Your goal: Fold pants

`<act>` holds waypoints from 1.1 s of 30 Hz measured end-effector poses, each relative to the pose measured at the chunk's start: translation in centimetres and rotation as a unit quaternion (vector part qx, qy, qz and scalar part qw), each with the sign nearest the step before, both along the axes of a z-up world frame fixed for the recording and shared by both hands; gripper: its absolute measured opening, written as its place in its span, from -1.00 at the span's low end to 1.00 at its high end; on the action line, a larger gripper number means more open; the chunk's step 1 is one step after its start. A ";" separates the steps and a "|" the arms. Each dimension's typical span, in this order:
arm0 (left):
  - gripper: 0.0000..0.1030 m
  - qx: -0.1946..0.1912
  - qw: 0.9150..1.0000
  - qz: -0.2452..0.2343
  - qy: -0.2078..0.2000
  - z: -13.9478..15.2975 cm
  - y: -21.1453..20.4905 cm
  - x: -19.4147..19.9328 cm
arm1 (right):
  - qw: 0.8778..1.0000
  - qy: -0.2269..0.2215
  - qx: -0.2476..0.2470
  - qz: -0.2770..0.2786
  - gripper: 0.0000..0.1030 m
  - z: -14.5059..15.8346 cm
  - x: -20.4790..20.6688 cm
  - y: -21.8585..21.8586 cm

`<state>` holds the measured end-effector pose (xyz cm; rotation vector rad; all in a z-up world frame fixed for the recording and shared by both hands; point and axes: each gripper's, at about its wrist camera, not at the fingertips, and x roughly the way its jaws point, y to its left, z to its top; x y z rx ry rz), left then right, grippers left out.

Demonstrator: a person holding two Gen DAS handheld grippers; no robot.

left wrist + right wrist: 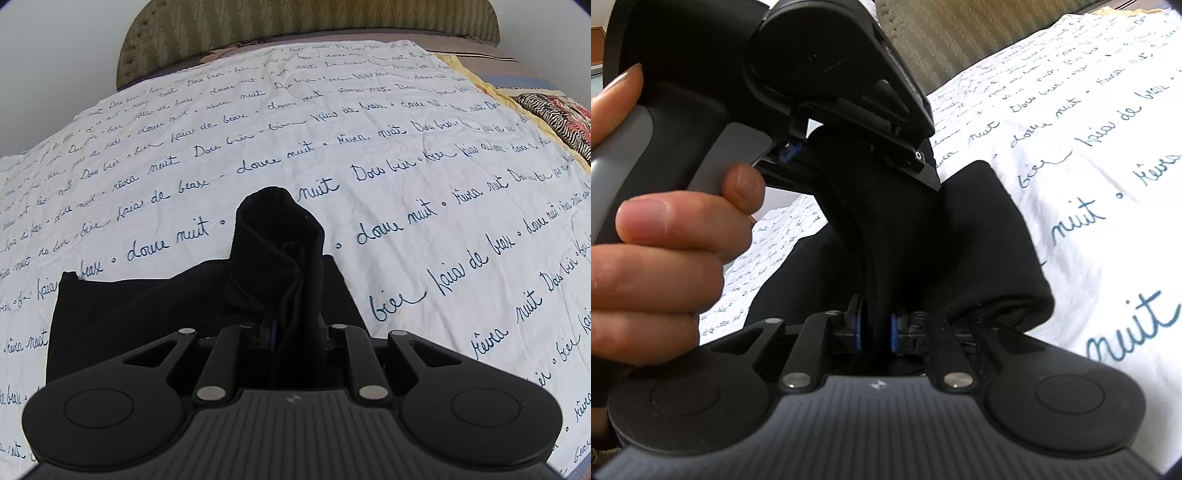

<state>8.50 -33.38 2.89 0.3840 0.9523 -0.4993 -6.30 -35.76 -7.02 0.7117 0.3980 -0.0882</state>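
Note:
Black pants (147, 314) lie on a white bedsheet (332, 129) printed with blue handwriting. My left gripper (284, 332) is shut on a bunched fold of the pants, which stands up in a dark column (277, 229) in front of it. In the right wrist view my right gripper (877, 328) is shut on another fold of the same pants (979, 240), its blue pads (894, 332) pressing the cloth. Just above and ahead of it is the left gripper's body (849, 74), held by a person's hand (657, 258).
A padded green headboard (295, 33) stands at the far end of the bed. A yellow-edged quilt with a zebra and red pattern (546, 110) lies at the right. The sheet stretches wide around the pants on all sides.

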 end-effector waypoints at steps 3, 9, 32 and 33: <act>-0.66 -0.004 1.000 -0.005 0.004 -0.2 -0.3 0.0 | 1.000 0.003 0.000 -0.003 -0.78 0.2 -0.1 0.2; -0.61 -0.037 0.999 -0.018 0.025 -0.3 -0.3 0.2 | 1.000 0.002 0.027 -0.005 -0.78 -0.1 0.7 0.4; -0.52 -0.132 0.987 0.081 -0.041 4.1 14.6 2.0 | 0.969 0.032 -0.241 -0.037 0.17 9.8 -3.8 3.5; -0.52 -0.134 0.986 0.095 -0.038 3.6 16.0 2.2 | 0.968 0.032 -0.247 -0.021 0.16 9.9 -2.8 3.7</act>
